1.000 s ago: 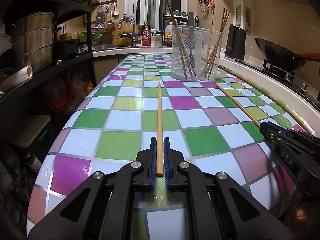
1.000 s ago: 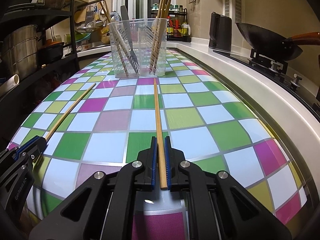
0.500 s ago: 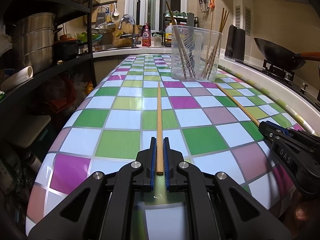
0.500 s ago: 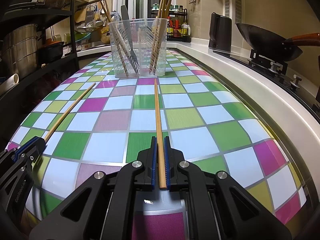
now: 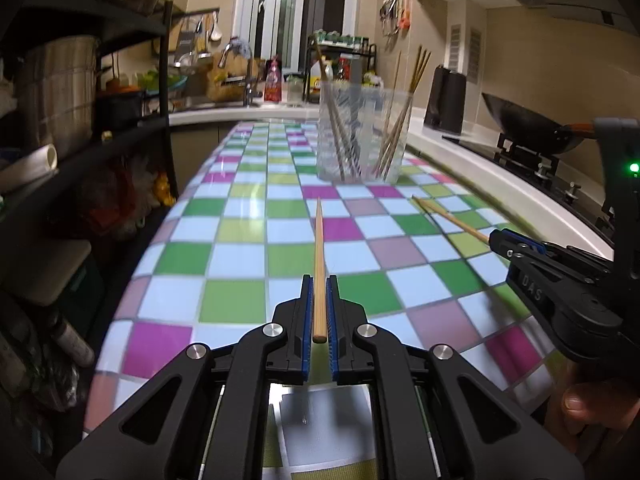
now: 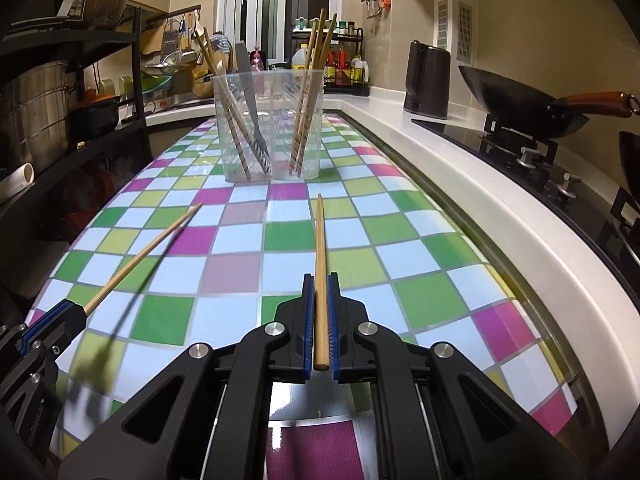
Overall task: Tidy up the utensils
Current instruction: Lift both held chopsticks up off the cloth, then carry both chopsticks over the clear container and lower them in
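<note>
- Your left gripper: black arms, blue ribbed pads, closed tight on a wooden chopstick. The stick runs straight ahead between the pads, its butt end just behind them, its tip pointing at the clear cup.
- Your right gripper: same build, closed tight on a second chopstick, likewise pointing forward and clear of the table top along its length.
- Each gripper shows in the other's view: the right one at the left view's right edge, the left one at the right view's lower left corner, each with its stick angled inward.
- Table: glossy cover in checked squares of green, magenta, lime and pale blue. The stretch between the stick tips and the cup is bare.
- Clear cup: see-through plastic, round, upright, at the far middle of the table. It holds several wooden chopsticks leaning against the rim and a dark fork, tines down.
- Right edge: a white counter ledge runs just beside the table, with a black kettle and a dark wok with a wooden handle on a burner.
- Left edge: a black metal shelf close by the table, carrying a steel pot.
- Your hand: fingers visible under the right gripper in the left view.
</note>
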`<state>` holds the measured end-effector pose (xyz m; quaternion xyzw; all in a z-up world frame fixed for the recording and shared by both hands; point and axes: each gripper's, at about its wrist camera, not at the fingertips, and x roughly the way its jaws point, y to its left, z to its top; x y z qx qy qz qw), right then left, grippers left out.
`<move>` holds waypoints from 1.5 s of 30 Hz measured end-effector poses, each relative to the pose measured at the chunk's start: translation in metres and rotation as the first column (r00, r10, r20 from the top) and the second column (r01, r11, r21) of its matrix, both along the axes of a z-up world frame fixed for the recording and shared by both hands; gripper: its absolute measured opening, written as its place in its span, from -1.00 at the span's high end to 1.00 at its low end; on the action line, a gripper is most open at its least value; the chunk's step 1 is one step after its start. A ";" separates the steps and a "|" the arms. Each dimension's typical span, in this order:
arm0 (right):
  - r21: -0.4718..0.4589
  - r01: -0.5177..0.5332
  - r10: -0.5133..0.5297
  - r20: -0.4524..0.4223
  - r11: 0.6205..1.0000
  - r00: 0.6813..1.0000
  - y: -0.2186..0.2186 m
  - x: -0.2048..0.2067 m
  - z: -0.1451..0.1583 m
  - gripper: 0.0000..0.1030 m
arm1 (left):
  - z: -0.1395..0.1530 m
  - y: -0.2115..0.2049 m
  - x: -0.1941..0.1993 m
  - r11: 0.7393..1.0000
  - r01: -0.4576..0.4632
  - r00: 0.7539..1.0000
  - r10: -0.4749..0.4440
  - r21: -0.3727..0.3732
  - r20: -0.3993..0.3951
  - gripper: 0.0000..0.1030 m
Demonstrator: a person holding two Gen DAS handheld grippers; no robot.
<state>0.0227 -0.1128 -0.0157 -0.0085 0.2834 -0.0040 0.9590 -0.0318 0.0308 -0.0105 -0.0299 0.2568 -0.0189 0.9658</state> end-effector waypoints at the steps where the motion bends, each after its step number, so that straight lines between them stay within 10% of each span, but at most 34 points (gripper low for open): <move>1: -0.001 0.002 -0.002 0.008 1.000 1.000 0.001 -0.002 0.004 0.88 | 0.005 0.000 -0.002 1.000 0.002 1.000 -0.002 0.005 0.015 0.87; 17: 0.017 -0.003 0.000 0.187 1.000 0.982 -0.003 -0.011 0.094 0.88 | 0.088 0.000 0.004 0.998 0.011 0.967 -0.027 0.065 0.252 0.88; 45: 0.117 -0.156 0.122 0.253 0.981 0.960 -0.017 0.085 0.254 0.88 | 0.245 0.024 0.146 0.976 0.196 0.973 -0.183 -0.091 0.141 0.87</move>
